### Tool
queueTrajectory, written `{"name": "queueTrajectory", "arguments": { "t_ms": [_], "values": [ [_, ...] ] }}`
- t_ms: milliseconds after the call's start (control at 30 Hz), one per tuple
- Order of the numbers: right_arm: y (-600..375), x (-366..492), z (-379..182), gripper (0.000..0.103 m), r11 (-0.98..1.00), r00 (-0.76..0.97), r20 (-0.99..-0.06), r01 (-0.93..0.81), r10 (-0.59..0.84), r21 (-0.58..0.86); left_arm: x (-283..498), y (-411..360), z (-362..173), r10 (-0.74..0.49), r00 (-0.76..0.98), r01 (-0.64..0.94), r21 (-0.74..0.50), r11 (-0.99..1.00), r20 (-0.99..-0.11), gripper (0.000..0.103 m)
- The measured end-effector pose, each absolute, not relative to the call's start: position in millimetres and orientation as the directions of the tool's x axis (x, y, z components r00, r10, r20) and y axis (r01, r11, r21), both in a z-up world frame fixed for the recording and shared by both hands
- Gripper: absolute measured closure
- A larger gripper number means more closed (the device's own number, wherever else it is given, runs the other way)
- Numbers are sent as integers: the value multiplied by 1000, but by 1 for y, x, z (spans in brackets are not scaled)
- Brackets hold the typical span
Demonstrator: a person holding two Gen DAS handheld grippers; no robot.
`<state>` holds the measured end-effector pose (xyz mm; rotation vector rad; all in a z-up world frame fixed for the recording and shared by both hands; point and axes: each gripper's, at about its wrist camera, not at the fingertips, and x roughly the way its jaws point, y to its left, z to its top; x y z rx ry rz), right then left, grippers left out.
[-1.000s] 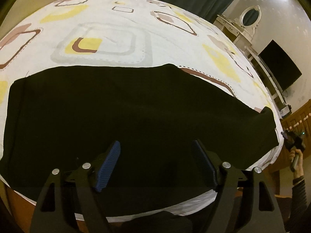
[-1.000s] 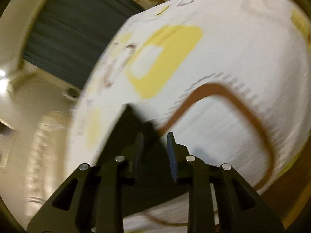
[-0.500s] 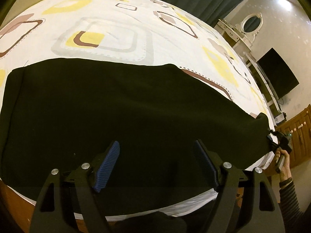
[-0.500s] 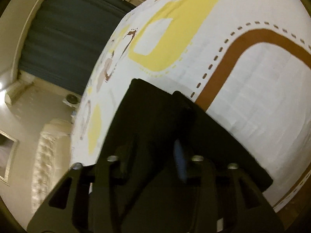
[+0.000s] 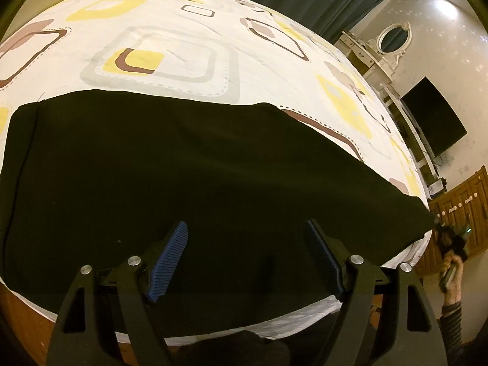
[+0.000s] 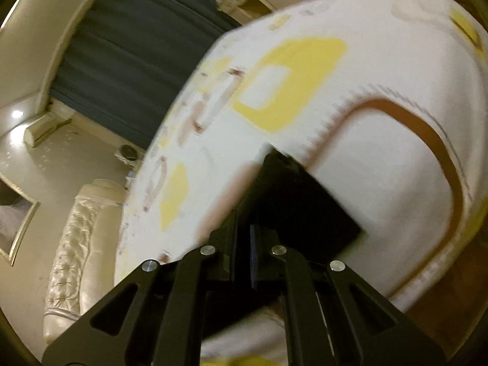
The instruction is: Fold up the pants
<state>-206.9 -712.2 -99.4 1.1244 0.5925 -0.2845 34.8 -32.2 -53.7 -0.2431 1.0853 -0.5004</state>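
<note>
Left gripper (image 5: 247,259) hovers jaws-apart above the pants (image 5: 183,183) on the bed (image 5: 183,45); right gripper (image 6: 244,244) clamps their right end.

The black pants (image 5: 189,189) lie flat along the near edge of the patterned bed sheet (image 5: 183,45), spanning it from left to right. The right end tapers to a corner at the sheet's right edge.

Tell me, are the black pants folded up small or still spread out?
Spread out. The black pants lie wide and flat across the bed sheet; only the right gripper pinches one end.
</note>
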Motion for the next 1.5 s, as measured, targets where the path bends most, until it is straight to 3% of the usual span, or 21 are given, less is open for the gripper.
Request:
{"name": "queueTrajectory", "arguments": {
  "t_ms": [167, 367, 533, 633, 667, 700, 867, 900, 933, 967, 1067, 1233, 1333, 1367, 1500],
  "values": [
    [-718, -221, -139, 97, 346, 799, -593, 531, 102, 774, 36, -32, -54, -502, 369, 267, -429, 863, -782, 25],
    [-722, -226, -129, 95, 350, 794, -596, 527, 123, 774, 36, -31, -55, -497, 368, 276, -419, 865, -786, 25],
    [-741, -226, -93, 77, 441, 785, -618, 545, 31, 714, 34, -33, -55, -479, 381, 301, -383, 873, -791, 25],
    [-757, -195, -89, 66, 491, 778, -622, 509, 90, 707, 33, -34, -57, -466, 383, 301, -369, 879, -797, 25],
    [-761, -180, -91, 55, 510, 761, -636, 502, 123, 699, 33, -35, -57, -464, 384, 299, -368, 880, -798, 25],
    [-766, -163, -95, 49, 536, 733, -667, 512, 135, 671, 33, -35, -56, -462, 385, 298, -366, 881, -799, 25],
    [-771, -116, -113, 30, 590, 639, -755, 557, 145, 585, 33, -35, -57, -455, 389, 289, -362, 886, -801, 25],
    [-766, -111, -110, 45, 616, 638, -755, 536, 152, 577, 33, -35, -57, -455, 389, 291, -361, 886, -801, 25],
    [-760, -104, -109, 78, 646, 628, -754, 496, 195, 580, 33, -35, -57, -454, 388, 292, -361, 886, -802, 25],
    [-753, -100, -103, 93, 692, 602, -782, 495, 162, 525, 33, -35, -57, -451, 389, 293, -357, 887, -803, 25],
    [-750, -101, -99, 94, 737, 591, -803, 509, 77, 445, 33, -37, -59, -442, 393, 305, -340, 890, -806, 25],
    [-761, -111, -112, 90, 664, 644, -758, 523, 103, 534, 32, -40, -58, -425, 401, 326, -307, 894, -812, 25],
    [-772, -125, -115, 69, 562, 694, -689, 492, 209, 665, 29, -40, -53, -421, 411, 337, -294, 894, -808, 25],
    [-787, -143, -116, 57, 503, 712, -661, 492, 238, 711, 29, -40, -52, -420, 417, 337, -292, 895, -806, 25],
    [-800, -159, -124, 53, 436, 719, -626, 479, 302, 761, 33, -30, -42, -416, 454, 316, -294, 902, -788, 25]
  ]
}}
